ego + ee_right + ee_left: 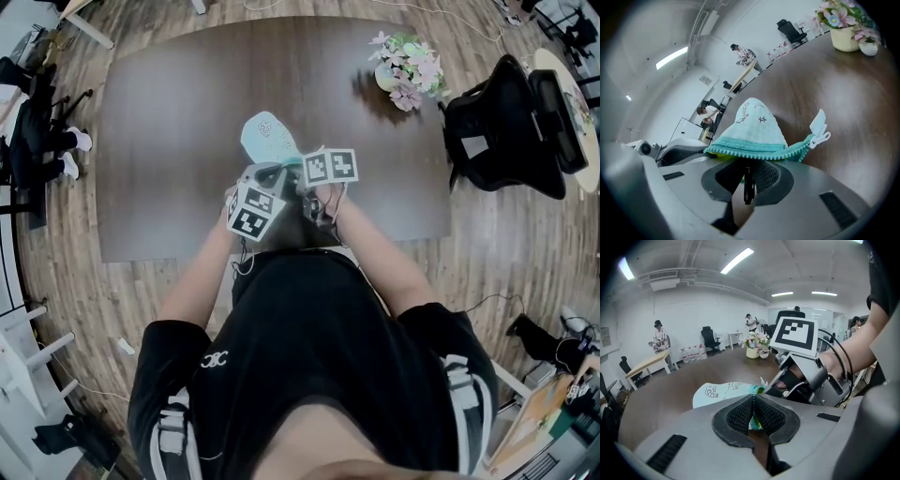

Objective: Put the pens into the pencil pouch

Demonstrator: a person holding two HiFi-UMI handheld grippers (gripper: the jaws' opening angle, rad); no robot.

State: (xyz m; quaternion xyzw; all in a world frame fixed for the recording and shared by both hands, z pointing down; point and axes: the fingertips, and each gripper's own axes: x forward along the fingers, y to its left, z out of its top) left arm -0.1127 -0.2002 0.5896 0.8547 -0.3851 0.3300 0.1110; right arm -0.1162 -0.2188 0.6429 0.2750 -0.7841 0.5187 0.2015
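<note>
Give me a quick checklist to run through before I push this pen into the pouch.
1. Pen held firmly: ok, the right gripper is shut on it.
2. Pouch held: ok, the left gripper is shut on the edge of the pencil pouch.
3. Zipper undone: ok, the teeth gape along the edge facing the pen, and the zipper pull hangs at the far end.
4. Pen tip inside the mouth: cannot tell, the pouch edge hides the pen's front end.
5. Room on the table: ok, the flower pot stands well away from the pouch.
</note>
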